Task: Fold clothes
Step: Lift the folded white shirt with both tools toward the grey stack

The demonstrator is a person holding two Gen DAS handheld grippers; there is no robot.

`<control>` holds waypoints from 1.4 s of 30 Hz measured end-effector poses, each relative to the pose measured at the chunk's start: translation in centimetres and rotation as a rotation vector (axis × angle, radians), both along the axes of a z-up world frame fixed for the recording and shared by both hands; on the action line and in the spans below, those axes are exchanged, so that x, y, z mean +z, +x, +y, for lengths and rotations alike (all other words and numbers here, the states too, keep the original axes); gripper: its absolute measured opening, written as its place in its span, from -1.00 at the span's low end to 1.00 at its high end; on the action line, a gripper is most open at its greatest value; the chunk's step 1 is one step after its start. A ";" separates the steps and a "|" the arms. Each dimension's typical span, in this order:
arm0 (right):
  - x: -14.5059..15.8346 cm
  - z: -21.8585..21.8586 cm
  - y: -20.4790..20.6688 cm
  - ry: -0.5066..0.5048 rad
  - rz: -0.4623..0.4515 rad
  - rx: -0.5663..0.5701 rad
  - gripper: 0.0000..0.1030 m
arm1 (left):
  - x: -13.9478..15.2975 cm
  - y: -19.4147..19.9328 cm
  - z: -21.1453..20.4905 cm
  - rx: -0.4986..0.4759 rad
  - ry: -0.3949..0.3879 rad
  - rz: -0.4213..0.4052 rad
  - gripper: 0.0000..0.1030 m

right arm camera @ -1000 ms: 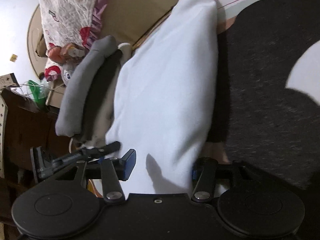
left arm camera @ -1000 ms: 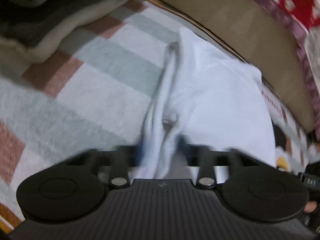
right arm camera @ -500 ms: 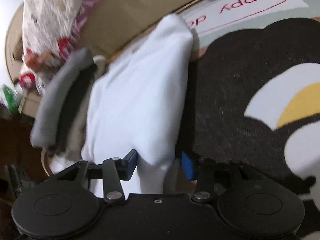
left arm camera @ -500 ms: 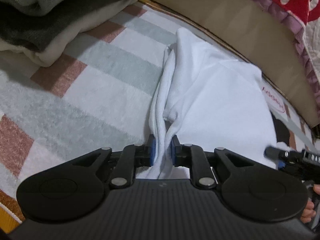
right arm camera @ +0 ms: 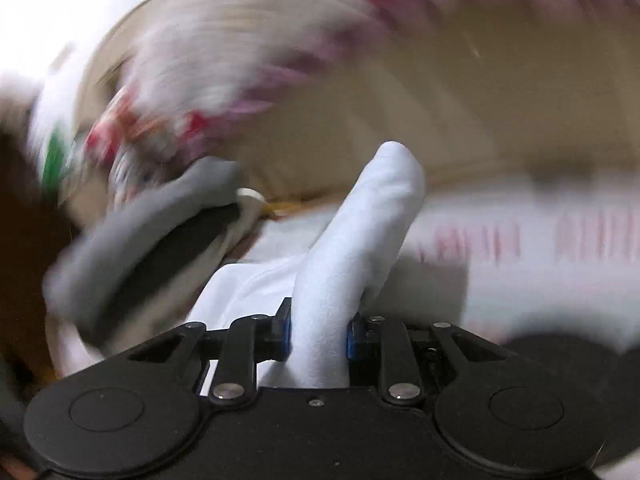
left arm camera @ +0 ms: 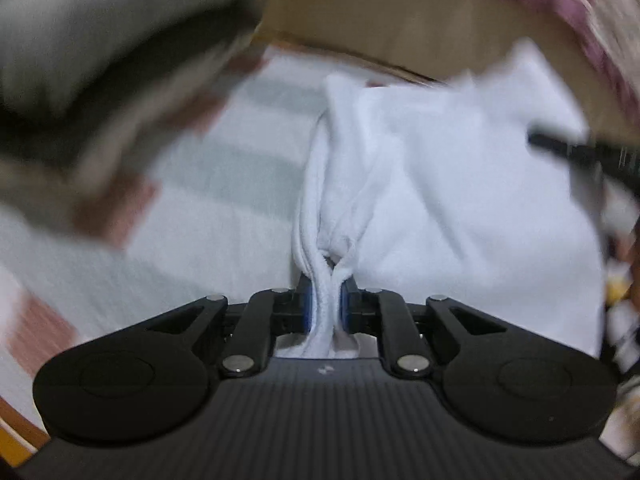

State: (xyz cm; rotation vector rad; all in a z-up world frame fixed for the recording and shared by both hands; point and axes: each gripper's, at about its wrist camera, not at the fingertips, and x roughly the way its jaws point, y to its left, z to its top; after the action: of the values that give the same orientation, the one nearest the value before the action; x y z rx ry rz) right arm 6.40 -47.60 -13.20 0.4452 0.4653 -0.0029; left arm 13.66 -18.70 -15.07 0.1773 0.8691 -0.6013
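Note:
A white folded garment lies on a striped mat. In the left wrist view my left gripper is shut on its bunched near edge, the layers pinched between the blue pads. In the right wrist view my right gripper has a thick fold of the same white garment between its pads, which press on it as the jaws are closing; the fold stands up from the jaws. The tip of the right gripper shows as a dark bar at the right of the left wrist view.
A stack of folded grey, dark and cream clothes sits to the left. A tan board and a quilted cover with red patterns rise behind. A rug with red lettering lies to the right.
The right gripper has closed from wide open onto the white fold, risen and rolled, lifting the cloth. The left gripper has held its grip and shifted toward the clothes stack; both views are now blurred.

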 end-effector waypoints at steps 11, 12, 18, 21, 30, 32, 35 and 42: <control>-3.4 -4.7 0.8 0.213 0.165 -0.059 -0.34 | -1.7 2.7 0.8 0.051 -0.166 0.237 -0.59; -3.6 -5.2 0.9 0.271 0.167 -0.054 -0.34 | -1.9 2.9 0.8 0.052 -0.182 0.263 -0.46; -6.7 -5.8 1.0 0.446 0.151 -0.001 0.00 | -2.7 3.4 -0.6 0.016 -0.175 0.244 -0.43; -6.3 -4.5 1.0 0.355 0.130 0.013 -0.27 | -1.9 2.1 -1.5 -0.011 -0.116 0.148 -0.72; 1.9 1.5 -0.8 -0.024 0.020 0.084 -0.44 | 1.3 -2.1 -4.1 -0.039 0.095 -0.094 -0.73; 3.4 1.7 -1.9 -0.045 0.006 0.078 -0.44 | 2.3 -2.3 -3.3 -0.025 0.061 -0.104 -0.73; 5.9 2.2 -3.2 -0.079 -0.020 0.083 -0.45 | 4.4 -2.4 -1.4 -0.005 -0.013 -0.132 -0.73; 12.6 6.7 -2.2 -0.224 -0.122 0.132 -0.45 | 8.3 -2.1 2.7 0.047 -0.110 -0.229 -0.73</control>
State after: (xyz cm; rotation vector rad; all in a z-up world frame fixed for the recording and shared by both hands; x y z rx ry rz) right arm 4.23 -40.93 -0.60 0.1923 0.3687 0.0983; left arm 11.54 -15.96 -6.74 0.1224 0.6152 -0.5707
